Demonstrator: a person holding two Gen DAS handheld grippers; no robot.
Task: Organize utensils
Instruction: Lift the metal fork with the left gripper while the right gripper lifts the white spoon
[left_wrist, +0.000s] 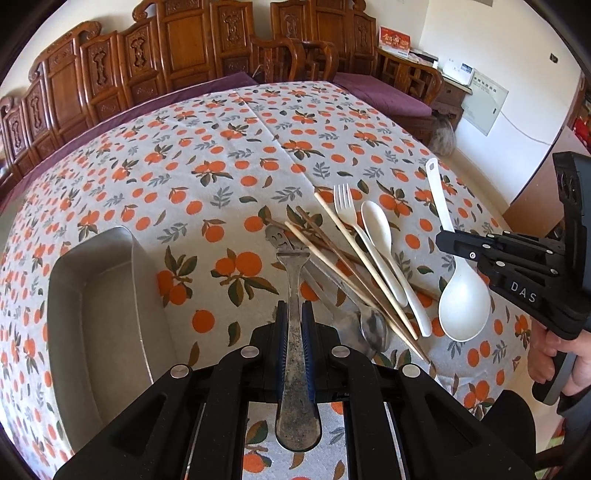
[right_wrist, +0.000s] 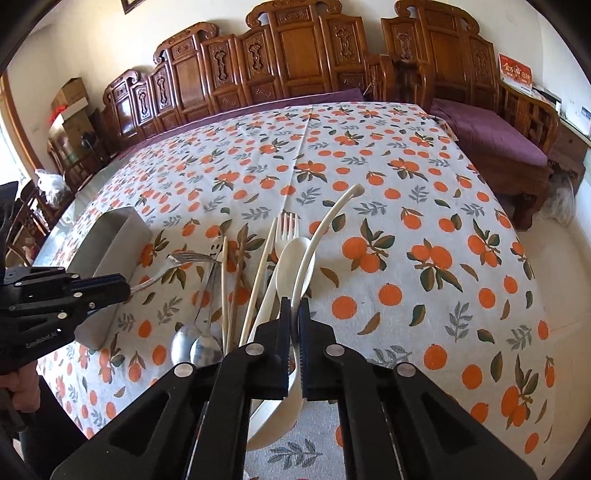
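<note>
My left gripper (left_wrist: 294, 325) pinched the metal fork (left_wrist: 293, 332) for the tray (left_wrist: 92, 280). My right gripper (right_wrist: 294, 332) clamped the white ladle (right_wrist: 317, 236), clearing the pile.

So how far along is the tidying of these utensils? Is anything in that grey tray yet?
Nothing looks put away yet: what shows of the grey tray is bare. In hand: the left gripper is shut on a metal fork, and the right gripper is shut on the large white spoon. Left on the tablecloth: chopsticks, a white fork, a small white spoon and metal spoons.
</note>
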